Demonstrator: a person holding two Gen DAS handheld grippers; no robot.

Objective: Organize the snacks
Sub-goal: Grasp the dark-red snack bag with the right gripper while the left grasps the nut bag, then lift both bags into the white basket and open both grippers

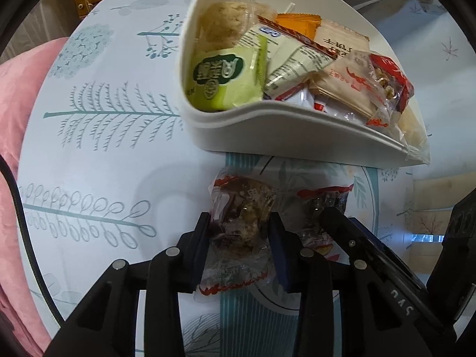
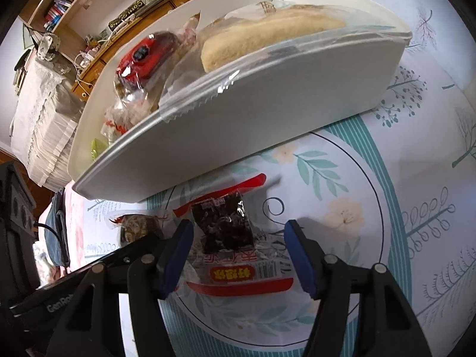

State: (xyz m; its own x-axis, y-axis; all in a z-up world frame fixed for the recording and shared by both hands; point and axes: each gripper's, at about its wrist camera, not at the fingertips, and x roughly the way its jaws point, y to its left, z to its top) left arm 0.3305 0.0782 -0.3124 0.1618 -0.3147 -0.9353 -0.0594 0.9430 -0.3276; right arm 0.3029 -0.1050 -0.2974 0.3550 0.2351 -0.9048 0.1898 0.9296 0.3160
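1. While you are pointing both grippers steeply down at the worktop, two loose snack packets are lying side by side on its leaf-printed cloth, just in front of the white bin.
2. Your left gripper is straddling the clear packet of brown nut clusters; its blue-padded fingers are sitting against both sides of the wrapper, pinching it.
3. Your right gripper is straddling the red-trimmed packet of dark dried fruit; its fingers are standing spread, the left pad close to the wrapper edge and the right pad well clear of it, so nothing is being squeezed there.
4. From the left wrist view, the dark packet is lying at 3 o'clock of the nut packet, partly behind one black finger of the right gripper.
5. From the right wrist view, the nut packet is showing at 9 o'clock of the dark packet, half hidden by the left gripper's body.
6. The bin is sitting at 12 o'clock of both packets, already holding a green packet, an orange packet, a round pale cake and several red-and-white wrappers.
7. A clear-wrapped pale cake is leaning over the bin's near rim.
8. A pink cushion is lying at 9 o'clock beyond the worktop edge.
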